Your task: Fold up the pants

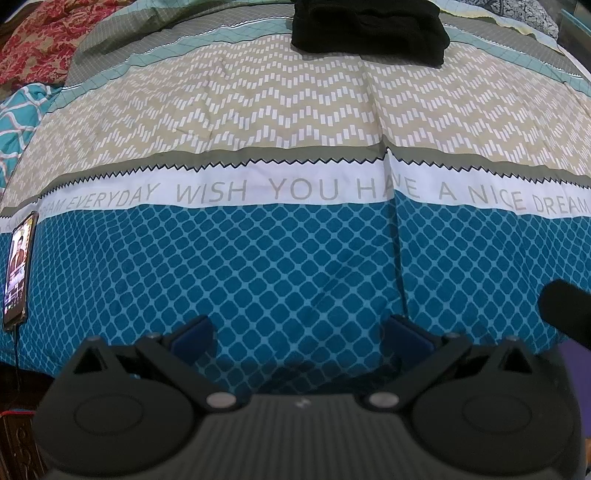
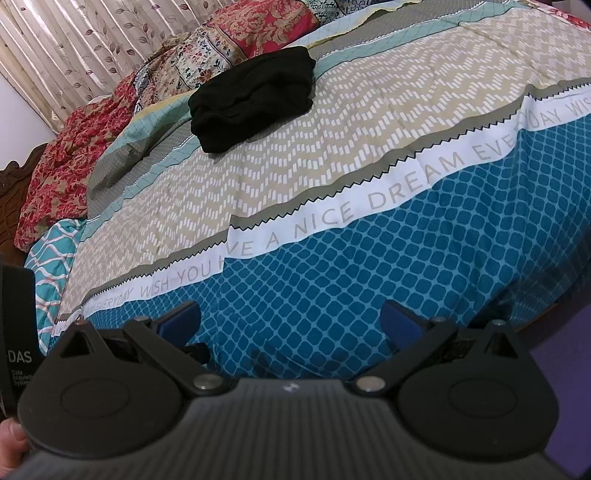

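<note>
While far from the pants (image 1: 369, 29), both hovering low over the bed (image 1: 295, 258) near its front edge: left claw (image 1: 299, 332) spread wide, right claw (image 2: 291, 321) spread wide, nothing pinched. Black pants bundled at the far side, well apart. Could snag the bedcover or grab only 1 layer of the bundle.
</note>
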Motion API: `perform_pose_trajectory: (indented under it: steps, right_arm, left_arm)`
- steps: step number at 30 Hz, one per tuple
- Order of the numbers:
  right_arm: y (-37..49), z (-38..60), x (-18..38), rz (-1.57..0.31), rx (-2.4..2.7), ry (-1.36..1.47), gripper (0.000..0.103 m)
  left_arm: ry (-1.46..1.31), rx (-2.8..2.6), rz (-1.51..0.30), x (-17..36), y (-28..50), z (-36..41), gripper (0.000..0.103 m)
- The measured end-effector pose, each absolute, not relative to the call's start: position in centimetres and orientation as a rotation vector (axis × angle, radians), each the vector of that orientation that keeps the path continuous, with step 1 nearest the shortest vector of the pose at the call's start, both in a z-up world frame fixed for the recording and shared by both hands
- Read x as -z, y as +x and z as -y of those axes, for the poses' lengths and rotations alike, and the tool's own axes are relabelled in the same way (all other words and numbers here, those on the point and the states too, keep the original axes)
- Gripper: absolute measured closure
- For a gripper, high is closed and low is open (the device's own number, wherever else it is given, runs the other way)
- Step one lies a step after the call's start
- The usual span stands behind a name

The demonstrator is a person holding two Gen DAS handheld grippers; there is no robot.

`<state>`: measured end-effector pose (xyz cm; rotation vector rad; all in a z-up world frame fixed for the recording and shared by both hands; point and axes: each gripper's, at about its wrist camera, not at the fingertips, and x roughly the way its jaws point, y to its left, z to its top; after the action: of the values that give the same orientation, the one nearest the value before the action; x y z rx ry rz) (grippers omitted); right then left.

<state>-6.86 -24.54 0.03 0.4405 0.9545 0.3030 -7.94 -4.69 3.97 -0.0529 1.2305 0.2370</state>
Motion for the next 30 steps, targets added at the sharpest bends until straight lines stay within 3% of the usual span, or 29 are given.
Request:
perform_pose_trajectory:
  steps: [30]
  right_arm:
    - [-7.4, 24.2, -1.2, -0.885, -0.291, 0.395, 0.000]
  left_arm:
    - [-0.019, -0.254, -1.156, -6.1, -7.5, 5.0, 0.000]
